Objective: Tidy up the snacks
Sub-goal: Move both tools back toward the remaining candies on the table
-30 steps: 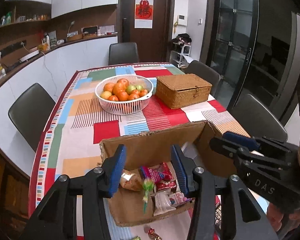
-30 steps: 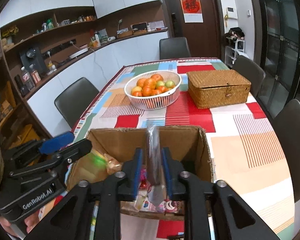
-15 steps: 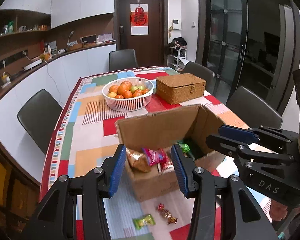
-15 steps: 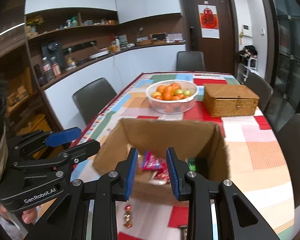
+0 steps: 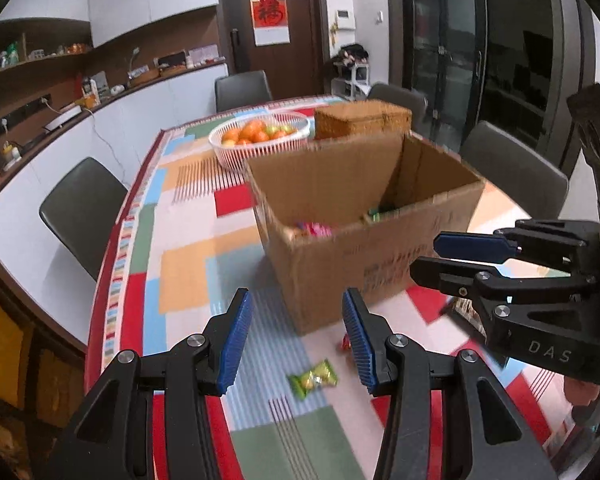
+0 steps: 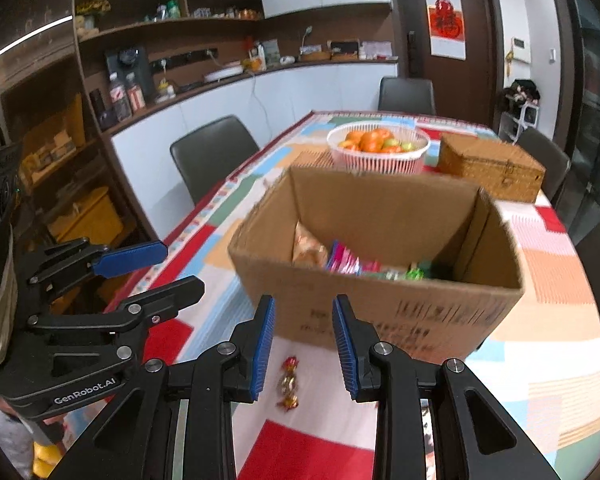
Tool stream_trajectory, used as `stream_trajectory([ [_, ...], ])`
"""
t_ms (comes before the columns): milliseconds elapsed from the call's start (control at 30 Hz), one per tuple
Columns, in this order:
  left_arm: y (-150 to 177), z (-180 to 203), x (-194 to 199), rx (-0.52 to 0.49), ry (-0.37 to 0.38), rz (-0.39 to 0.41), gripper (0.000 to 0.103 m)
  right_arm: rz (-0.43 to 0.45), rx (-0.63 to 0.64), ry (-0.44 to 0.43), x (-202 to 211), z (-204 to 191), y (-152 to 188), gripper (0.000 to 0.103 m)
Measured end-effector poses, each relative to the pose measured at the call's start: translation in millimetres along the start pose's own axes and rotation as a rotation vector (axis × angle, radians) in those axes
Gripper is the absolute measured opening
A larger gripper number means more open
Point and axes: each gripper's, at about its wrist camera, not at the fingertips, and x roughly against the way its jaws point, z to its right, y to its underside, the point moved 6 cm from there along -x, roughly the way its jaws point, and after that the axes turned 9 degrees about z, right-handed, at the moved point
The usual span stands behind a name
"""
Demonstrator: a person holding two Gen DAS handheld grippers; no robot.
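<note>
With both claws spread and empty, I line my right claw (image 6: 303,344) over the red-and-gold wrapped candy (image 6: 287,384) lying on the desk just before the brown cardboard box (image 6: 380,280); my left claw (image 5: 297,344) takes the green-wrapped candy (image 5: 313,378) beside it, pinching each wrapper's middle.

A white slatted basket of oranges and green fruit (image 6: 378,148) stood toward the far end of the counter (image 5: 188,272), which was covered by a patchwork cloth of coloured blocks. A lidded wicker box (image 6: 490,168) sat just beside the basket, nearer the counter's right edge. Dark chairs (image 5: 82,208) lined both long edges and the far end.
</note>
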Motion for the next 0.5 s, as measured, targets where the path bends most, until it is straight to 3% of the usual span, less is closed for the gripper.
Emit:
stream_trajectory([
  [500,81.6,-0.4,-39.1,0.000,0.072,-0.190,0.047,-0.215,0.003,-0.021,-48.9,-9.9,73.8,0.031],
])
